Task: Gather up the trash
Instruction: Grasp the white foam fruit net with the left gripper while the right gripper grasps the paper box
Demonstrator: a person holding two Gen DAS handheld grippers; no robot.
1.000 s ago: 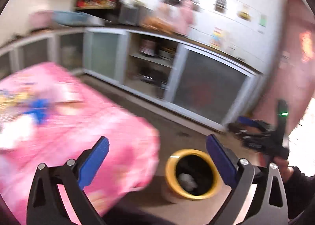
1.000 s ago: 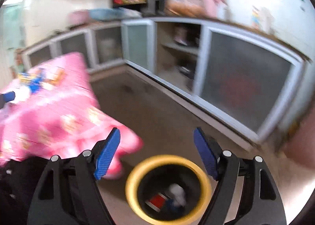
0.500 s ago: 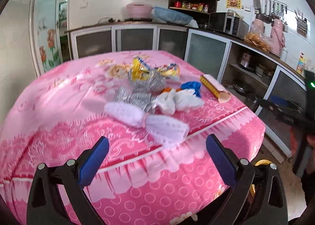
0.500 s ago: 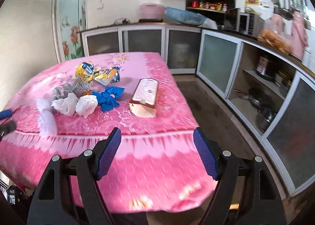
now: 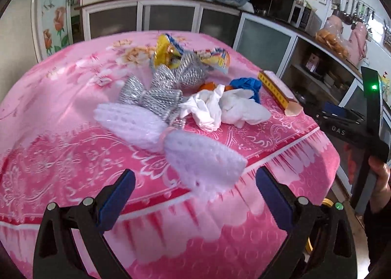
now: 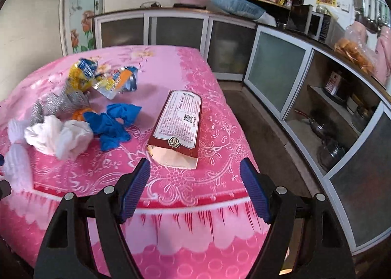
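Most of the work looks undone: the trash pile [image 5: 185,98] covers the middle of the pink desk [image 5: 61,132], the carton [image 6: 179,127] alongside (centre frame). Left gripper [image 5: 195,196] and right gripper [image 6: 195,188] both hang open, holding nothing.

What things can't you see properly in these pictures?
- Yellow bin, left wrist view: only a rim sliver shows, hidden behind the left tongs and the pink tablecloth.
- Orange scrap, right wrist view: mostly buried under the blue glove and white tissue.
- Box print: too small to read.
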